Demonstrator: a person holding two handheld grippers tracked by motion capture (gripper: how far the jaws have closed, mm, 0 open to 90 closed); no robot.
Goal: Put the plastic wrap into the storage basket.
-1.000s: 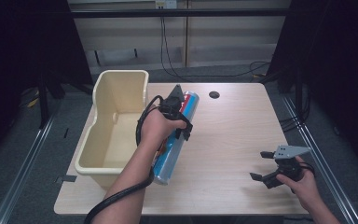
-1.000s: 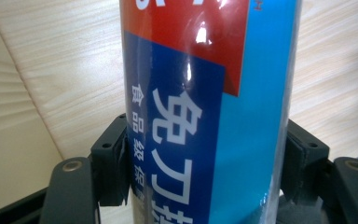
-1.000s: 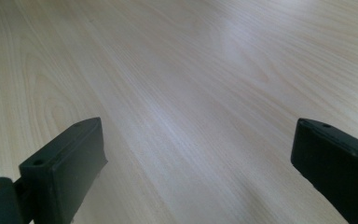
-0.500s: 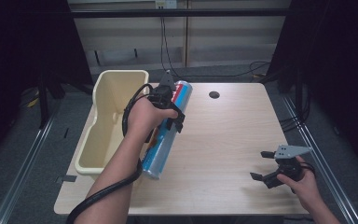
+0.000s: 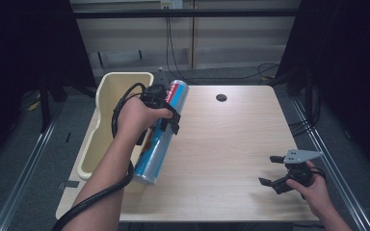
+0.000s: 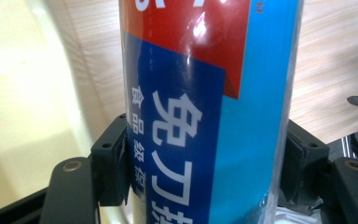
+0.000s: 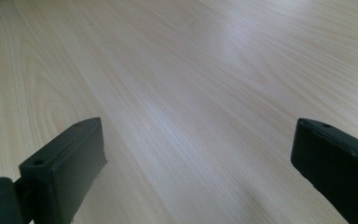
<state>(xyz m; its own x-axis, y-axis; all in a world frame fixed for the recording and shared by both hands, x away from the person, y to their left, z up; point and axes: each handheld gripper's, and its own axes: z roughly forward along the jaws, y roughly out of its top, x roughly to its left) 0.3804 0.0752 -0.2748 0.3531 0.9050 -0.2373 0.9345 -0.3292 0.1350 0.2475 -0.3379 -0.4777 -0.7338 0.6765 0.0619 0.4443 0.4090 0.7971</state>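
Carried farther over the table [image 5: 231,144], the tube [image 5: 161,134] stays clamped between the left gripper [image 5: 166,113] fingers [image 6: 114,163] beside the bin [image 5: 107,96]. Right gripper [image 5: 277,171] fingers [image 7: 60,170] gape empty. Next likely comes setting it down.

Worktop [image 5: 221,144]: tub [image 5: 107,103] along the left edge, partly overhanging it. Long tube [image 5: 161,134] lying lengthwise just right of the tub, held between the jaws of the left tool [image 5: 166,108], far end toward the back. Round hole [image 5: 221,97] at back centre. Right tool [image 5: 277,171] near the front right corner, well apart from the tube.
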